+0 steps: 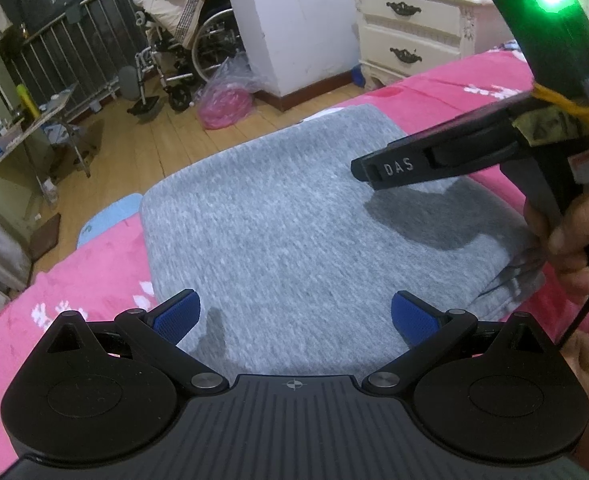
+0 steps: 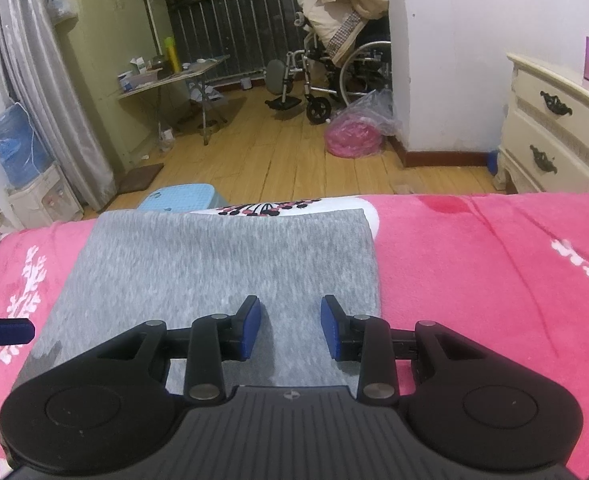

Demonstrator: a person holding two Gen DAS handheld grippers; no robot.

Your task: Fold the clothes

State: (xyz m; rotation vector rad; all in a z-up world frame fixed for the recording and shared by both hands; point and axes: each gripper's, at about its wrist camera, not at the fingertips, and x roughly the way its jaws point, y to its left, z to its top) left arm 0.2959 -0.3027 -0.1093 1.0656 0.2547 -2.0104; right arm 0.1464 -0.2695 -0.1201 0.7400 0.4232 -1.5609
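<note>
Left wrist view: left gripper (image 1: pixel 295 312) hangs over a folded grey garment (image 1: pixel 278 232) lying flat on a pink blanket (image 1: pixel 54 304). Its blue pads (image 1: pixel 176 314) stand wide apart, nothing between them, garment below and ahead of them. The garment is a neat rectangle, with stacked layers showing at its right edge. The right gripper (image 1: pixel 364 170) comes in from the upper right, held by a hand (image 1: pixel 562 236), its tip over the far right part of the garment, casting a shadow on the cloth. Seen side-on here, so its jaw gap does not show. Green light glows on its body. Wooden floor (image 1: pixel 166 148), wheelchair (image 1: pixel 182 52) and white nightstand (image 1: pixel 410 28) behind.

Right wrist view: right gripper (image 2: pixel 290 326) sits over the near right part of the same grey garment (image 2: pixel 214 264). Pads partly apart, gap clear, only flat cloth seen through it, nothing clenched. Whether the tips touch the cloth, cannot tell. The garment stretches away from the fingers toward the bed edge, with its right border just beside the right finger. Pink blanket (image 2: pixel 494 272) on both sides. A finger of the left gripper (image 2: pixel 2 332) pokes in at the left edge, beside the garment's near left corner.
</note>
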